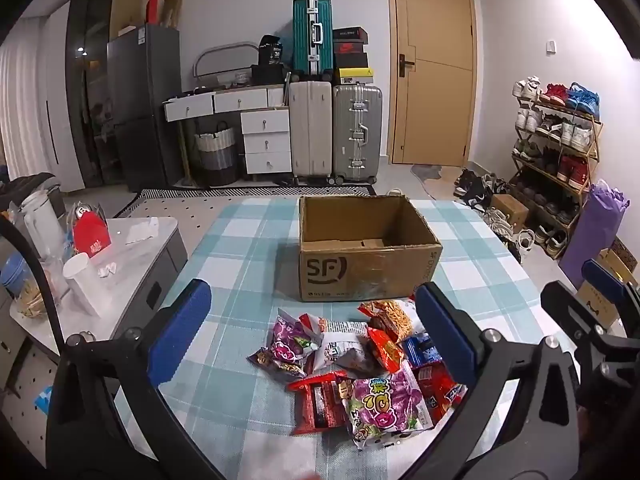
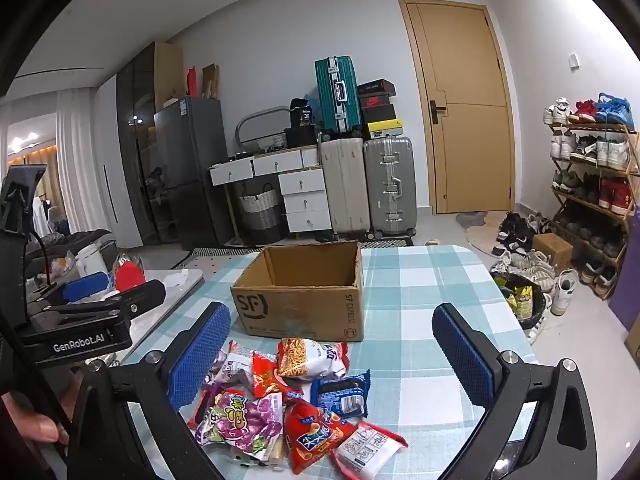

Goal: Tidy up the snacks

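An open brown cardboard box (image 1: pixel 362 256) (image 2: pixel 304 300) with nothing visible inside stands on the blue-and-white checked table (image 1: pixel 240 248) (image 2: pixel 420 292). In front of it lies a heap of snack packets (image 1: pixel 360 364) (image 2: pixel 296 404): purple candy bags, red packs, an orange noodle-snack bag (image 2: pixel 308 358), a blue biscuit pack (image 2: pixel 342 394). My left gripper (image 1: pixel 314 322) hovers above the heap, open, nothing between its blue pads. My right gripper (image 2: pixel 332 350) is open as well, over the pile's near side. The left gripper's body (image 2: pixel 88 316) shows at the left of the right wrist view.
A white side table (image 1: pixel 132 264) with cups and a red carton stands left of the checked table. On the floor to the right are a dark bin (image 2: pixel 520 304), loose shoes and a shoe rack (image 2: pixel 592 184). Suitcases (image 1: pixel 336 132) and a door line the far wall.
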